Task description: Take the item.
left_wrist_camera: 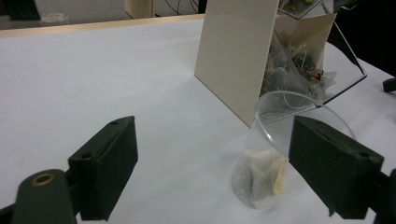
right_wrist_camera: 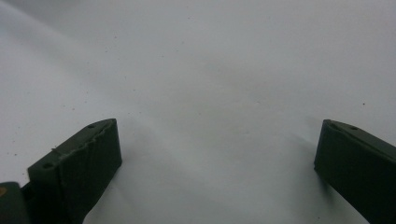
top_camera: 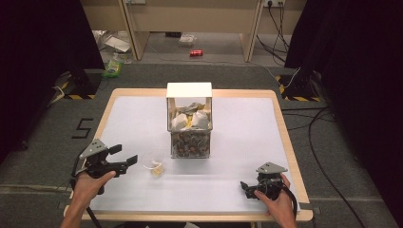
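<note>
Desk [top_camera: 142, 118]: white sheet over a wood-edged top. Near its middle stands a clear dispenser box [top_camera: 189, 124] with a white lid, stocked with tea bags; the lower part holds darker sachets.

Left gripper [top_camera: 124, 156], near-left of the desk, held in the person's left hand, points right toward a small clear plastic cup [top_camera: 157, 168]. Jaws stand wide apart, holding nothing. In the left gripper view the cup [left_wrist_camera: 275, 154] sits upright just inside the right-hand jaw, close to it, contact not clear; a pale tea bag [left_wrist_camera: 265, 172] lies in its bottom. The box's white side panel [left_wrist_camera: 236, 56] rises just behind the cup.

Right gripper [top_camera: 248, 187], near-right, well apart from cup and box, rests low over bare desk. Its own view shows both jaws spread, nothing between them.

Judgement: the step in hand looks like the approach to grasp the cup with the left gripper; a bag is already inside.

Next move calls for centring the cup between the jaws, since it sits off to one side, then closing gently: thin plastic walls will likely buckle or the cup tip if pushed sideways first.
</note>
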A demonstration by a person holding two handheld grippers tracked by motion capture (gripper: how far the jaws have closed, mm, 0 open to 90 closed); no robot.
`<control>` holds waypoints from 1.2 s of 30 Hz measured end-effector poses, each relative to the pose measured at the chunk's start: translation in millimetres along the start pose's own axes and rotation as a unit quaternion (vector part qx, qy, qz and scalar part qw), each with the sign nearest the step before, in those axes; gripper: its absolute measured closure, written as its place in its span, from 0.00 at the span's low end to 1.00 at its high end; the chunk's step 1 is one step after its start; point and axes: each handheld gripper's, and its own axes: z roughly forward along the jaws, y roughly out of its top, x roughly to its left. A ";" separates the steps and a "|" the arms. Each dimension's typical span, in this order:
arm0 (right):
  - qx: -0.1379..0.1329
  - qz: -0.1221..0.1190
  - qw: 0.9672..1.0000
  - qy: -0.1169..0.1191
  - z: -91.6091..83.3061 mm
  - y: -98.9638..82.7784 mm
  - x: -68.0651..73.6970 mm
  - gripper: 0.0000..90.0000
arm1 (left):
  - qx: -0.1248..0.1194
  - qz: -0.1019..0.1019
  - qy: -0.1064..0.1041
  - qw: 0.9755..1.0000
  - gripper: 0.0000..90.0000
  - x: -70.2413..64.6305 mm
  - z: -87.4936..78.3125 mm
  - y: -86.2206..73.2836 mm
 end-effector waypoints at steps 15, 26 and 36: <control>0.002 0.005 1.000 0.002 0.0 0.0 0.3 0.01 | 0.006 -0.007 0.009 1.000 0.17 7.3 0.8 -6.3; 0.001 0.005 1.000 0.001 0.0 -0.1 0.4 0.01 | 0.016 -0.004 0.012 1.000 0.17 5.6 -4.1 -29.5; 0.001 0.005 1.000 0.001 0.0 -0.1 0.5 0.01 | 0.014 -0.007 0.015 1.000 0.17 6.6 -10.4 -39.8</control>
